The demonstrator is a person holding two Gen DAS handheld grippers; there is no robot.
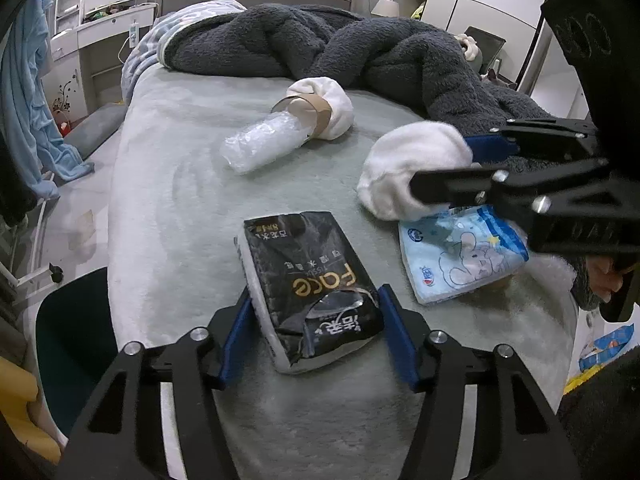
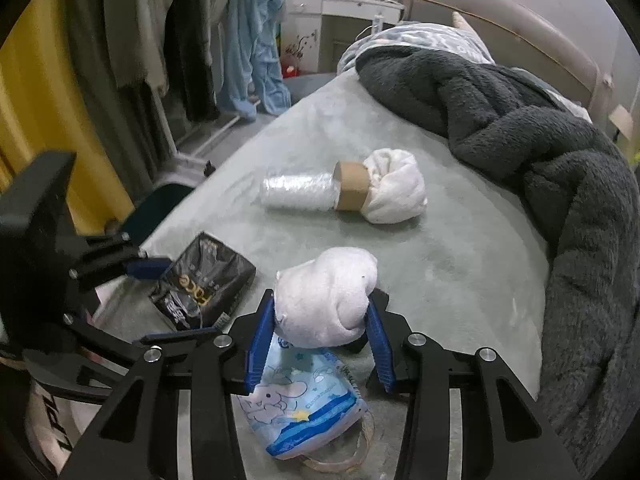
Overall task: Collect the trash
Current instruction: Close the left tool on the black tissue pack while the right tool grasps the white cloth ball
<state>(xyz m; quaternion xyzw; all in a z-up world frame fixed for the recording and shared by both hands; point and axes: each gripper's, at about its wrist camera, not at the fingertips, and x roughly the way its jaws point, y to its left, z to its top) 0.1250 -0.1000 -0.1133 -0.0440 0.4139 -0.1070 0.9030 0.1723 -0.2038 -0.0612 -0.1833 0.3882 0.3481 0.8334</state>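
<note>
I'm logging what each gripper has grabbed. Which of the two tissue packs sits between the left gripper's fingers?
The black tissue pack, between the left gripper pads. The blue cartoon tissue pack lies under the right gripper.

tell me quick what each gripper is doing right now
left gripper: closed on the black tissue pack
right gripper: closed on the white cloth ball

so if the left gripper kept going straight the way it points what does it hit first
The black tissue pack, already pinched between the left gripper pads. Past it the grey bedspread looks bare up to the plastic roll, though depth is unclear.
</note>
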